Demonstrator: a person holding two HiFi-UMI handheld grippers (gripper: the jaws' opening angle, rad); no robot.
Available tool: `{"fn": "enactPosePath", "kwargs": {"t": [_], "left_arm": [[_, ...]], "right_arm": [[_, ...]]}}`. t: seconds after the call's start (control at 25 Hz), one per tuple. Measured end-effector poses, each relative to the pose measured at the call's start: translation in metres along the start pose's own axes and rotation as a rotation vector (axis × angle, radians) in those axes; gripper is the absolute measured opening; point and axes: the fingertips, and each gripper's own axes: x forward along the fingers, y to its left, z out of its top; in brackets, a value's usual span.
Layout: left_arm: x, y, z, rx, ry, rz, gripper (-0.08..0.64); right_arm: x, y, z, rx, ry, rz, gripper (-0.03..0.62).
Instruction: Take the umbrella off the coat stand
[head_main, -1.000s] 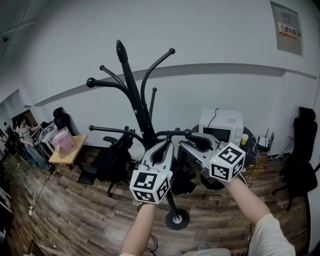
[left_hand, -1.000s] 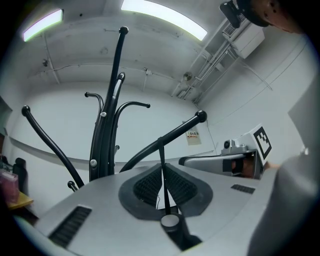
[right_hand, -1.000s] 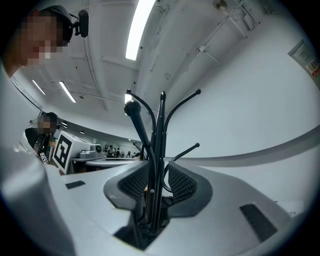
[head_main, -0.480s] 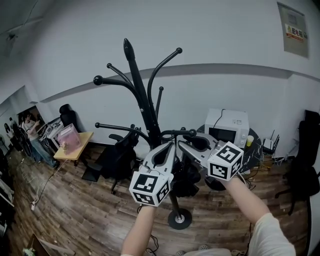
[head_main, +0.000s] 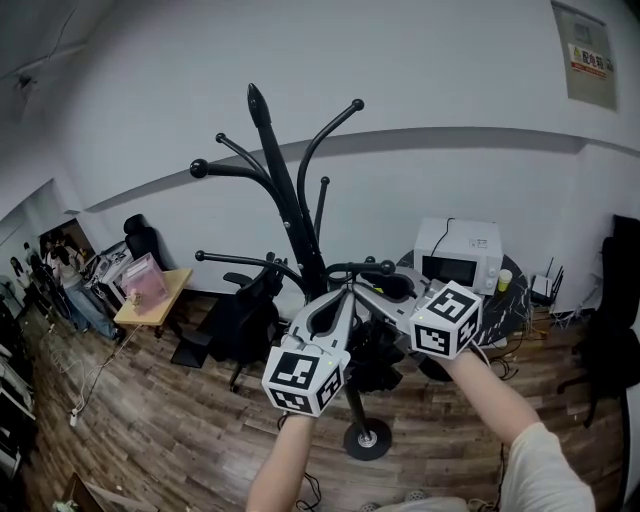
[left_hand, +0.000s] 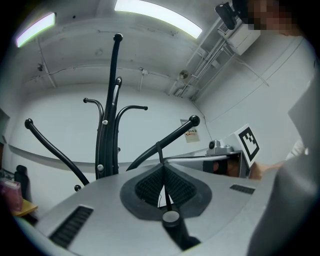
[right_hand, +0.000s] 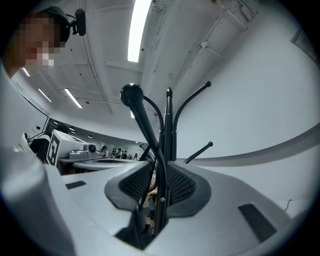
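Observation:
A black coat stand with several ball-tipped arms rises in front of me. A dark folded umbrella hangs low against its pole. My left gripper is shut on the umbrella's thin black strap, which loops over a stand arm. My right gripper sits right beside it, and its jaws have just closed a little. In the right gripper view the right gripper straddles a ball-tipped arm and thin dark rods, with a gap showing at the left pad.
A white microwave and a yellow cup stand on a dark table behind the stand. Black office chairs and a wooden desk with a pink bag are at left. The stand's round base rests on wood flooring.
Both grippers stay at the stand's lower arm, the right one nudged slightly left. The head view has shifted a little, so the stand sits further right in the picture.

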Motion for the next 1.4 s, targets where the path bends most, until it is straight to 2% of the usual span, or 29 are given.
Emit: {"fn": "enactPosePath", "kwargs": {"t": [0.32,0.44,0.68,1.4], "left_arm": [[-0.002,-0.002,0.001,0.012,0.007,0.0,0.023],[-0.003,-0.002,0.003,0.013,0.007,0.005,0.023],[-0.005,-0.002,0.004,-0.004,-0.001,0.008,0.023],[-0.009,0.011,0.027,-0.014,-0.048,0.052,0.023]], "right_arm": [[0.011,0.001,-0.004,0.016,0.034,0.001,0.056],[0.016,0.008,-0.003,0.002,0.052,0.003,0.001],[0.012,0.0,-0.003,-0.092,0.077,-0.071,0.008],[-0.001,-0.017,0.027,-0.097,0.019,-0.135,0.008]]}}
